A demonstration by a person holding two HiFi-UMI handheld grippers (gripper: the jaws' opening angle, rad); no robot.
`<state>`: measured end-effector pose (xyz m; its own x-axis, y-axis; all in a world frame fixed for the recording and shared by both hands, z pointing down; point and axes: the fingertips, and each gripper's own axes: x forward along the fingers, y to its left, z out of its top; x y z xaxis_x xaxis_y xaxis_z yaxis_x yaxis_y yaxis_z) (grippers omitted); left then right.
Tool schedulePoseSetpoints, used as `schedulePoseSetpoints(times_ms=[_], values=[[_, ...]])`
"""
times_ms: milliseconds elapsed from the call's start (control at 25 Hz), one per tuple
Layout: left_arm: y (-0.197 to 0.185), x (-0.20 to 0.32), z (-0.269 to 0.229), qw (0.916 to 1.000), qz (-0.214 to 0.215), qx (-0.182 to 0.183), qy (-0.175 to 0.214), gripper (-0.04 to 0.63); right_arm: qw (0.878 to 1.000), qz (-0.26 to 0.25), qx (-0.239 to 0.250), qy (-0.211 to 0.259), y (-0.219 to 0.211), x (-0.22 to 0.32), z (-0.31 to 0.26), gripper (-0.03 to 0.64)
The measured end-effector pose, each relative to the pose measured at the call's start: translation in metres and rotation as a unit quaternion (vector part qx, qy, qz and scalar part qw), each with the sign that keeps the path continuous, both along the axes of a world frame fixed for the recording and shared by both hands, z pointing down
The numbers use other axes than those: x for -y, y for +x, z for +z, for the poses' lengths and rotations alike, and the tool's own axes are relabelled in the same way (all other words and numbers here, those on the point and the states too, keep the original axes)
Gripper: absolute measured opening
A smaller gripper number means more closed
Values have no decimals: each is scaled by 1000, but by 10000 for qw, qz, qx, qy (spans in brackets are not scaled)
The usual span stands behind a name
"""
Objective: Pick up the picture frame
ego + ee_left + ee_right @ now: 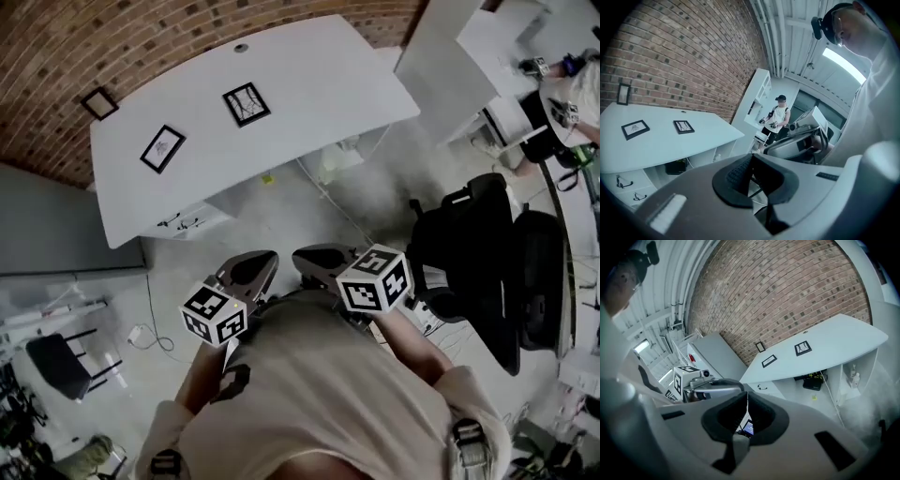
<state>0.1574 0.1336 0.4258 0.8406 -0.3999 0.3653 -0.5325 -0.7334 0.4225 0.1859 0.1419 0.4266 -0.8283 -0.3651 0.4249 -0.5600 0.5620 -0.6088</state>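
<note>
Tools both closed and empty: left tool [246,270] and right tool [323,261] sit side by side, low at the person's front, jaws together, nothing between them. Small black rectangular picture frames are on the white curved counter [319,84], well apart from both tools: middle frame [247,104], left frame [163,148], corner frame [99,103] by the red brick wall [187,37]. Black office chair [487,253] stands to the right.

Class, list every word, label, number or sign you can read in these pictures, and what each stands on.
No readable text anywhere.
Left marker cube on the left hand-held gripper, right marker cube on the right hand-held gripper: square patterns, no letters.
Left picture frame, right picture frame on the table: drawings, any print too small to read.
</note>
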Motion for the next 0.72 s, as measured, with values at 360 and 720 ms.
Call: schedulePoseSetpoints(times_ms=[360, 720], values=[[-20, 26, 3, 9899, -1347, 413, -117, 5, 9944, -808, 517, -450, 4, 29, 17, 6], [-122, 43, -4, 9531, -2846, 1032, -4, 5, 9827, -1637, 554, -670, -30, 46, 22, 6]])
